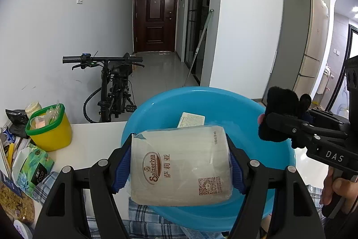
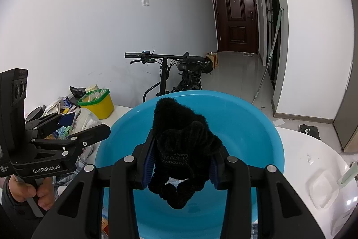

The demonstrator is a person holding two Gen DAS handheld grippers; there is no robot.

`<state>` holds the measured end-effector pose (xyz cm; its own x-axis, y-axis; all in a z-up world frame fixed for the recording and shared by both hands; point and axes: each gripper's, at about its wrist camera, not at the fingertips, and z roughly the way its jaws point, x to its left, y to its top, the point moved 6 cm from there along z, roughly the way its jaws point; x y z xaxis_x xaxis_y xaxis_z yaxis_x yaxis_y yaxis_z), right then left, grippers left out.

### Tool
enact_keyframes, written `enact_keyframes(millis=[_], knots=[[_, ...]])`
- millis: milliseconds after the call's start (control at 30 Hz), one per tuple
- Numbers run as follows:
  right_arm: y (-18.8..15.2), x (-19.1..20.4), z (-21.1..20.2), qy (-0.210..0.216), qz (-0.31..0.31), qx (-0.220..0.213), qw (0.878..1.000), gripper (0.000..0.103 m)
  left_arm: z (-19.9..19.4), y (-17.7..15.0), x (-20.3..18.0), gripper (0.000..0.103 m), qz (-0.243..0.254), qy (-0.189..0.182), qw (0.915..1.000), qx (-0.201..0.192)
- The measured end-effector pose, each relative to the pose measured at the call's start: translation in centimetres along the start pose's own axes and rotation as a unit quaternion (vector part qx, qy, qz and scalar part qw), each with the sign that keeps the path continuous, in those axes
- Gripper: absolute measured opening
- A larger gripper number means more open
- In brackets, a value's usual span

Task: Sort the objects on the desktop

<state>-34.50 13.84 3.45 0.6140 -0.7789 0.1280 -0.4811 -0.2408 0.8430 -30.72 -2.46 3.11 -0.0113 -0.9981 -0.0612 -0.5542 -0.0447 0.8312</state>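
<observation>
My left gripper (image 1: 179, 162) is shut on a white Saizeriya tissue pack (image 1: 181, 167) and holds it over the near rim of a blue basin (image 1: 223, 100). A small white card (image 1: 191, 119) lies inside the basin. My right gripper (image 2: 181, 162) is shut on a black fuzzy glove (image 2: 179, 138) and holds it above the blue basin (image 2: 246, 127). The right gripper with the glove (image 1: 279, 113) also shows at the right of the left wrist view. The left gripper (image 2: 64, 124) shows at the left of the right wrist view.
A yellow tub with a green rim (image 1: 49, 127) (image 2: 98, 102) stands on the white table at the left. Snack bags and packets (image 1: 33, 162) are piled beside it. A checked cloth (image 1: 138, 212) lies under the basin. A bicycle (image 1: 114, 86) stands behind the table.
</observation>
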Motion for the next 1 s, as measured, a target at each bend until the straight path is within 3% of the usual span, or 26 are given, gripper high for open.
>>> enact_keyframes(millis=[633,700,733,1000], knots=[[-0.2,-0.2,0.2,-0.008,-0.012,0.011,1.0,0.041,-0.2,0.3,0.0,0.075,-0.003,0.0,1.0,-0.001],[-0.1,-0.3,0.1,-0.004,-0.008,0.01,1.0,0.072,-0.2,0.2,-0.1,0.075,-0.004,-0.001,1.0,0.001],[-0.1,-0.3,0.0,-0.002,-0.005,0.009,1.0,0.103,-0.2,0.2,-0.1,0.075,-0.003,-0.001,1.0,0.0],[-0.4,-1.0,0.7,-0.029,-0.003,0.02,0.999,0.103,-0.1,0.0,-0.2,0.075,-0.004,-0.001,1.0,0.006]])
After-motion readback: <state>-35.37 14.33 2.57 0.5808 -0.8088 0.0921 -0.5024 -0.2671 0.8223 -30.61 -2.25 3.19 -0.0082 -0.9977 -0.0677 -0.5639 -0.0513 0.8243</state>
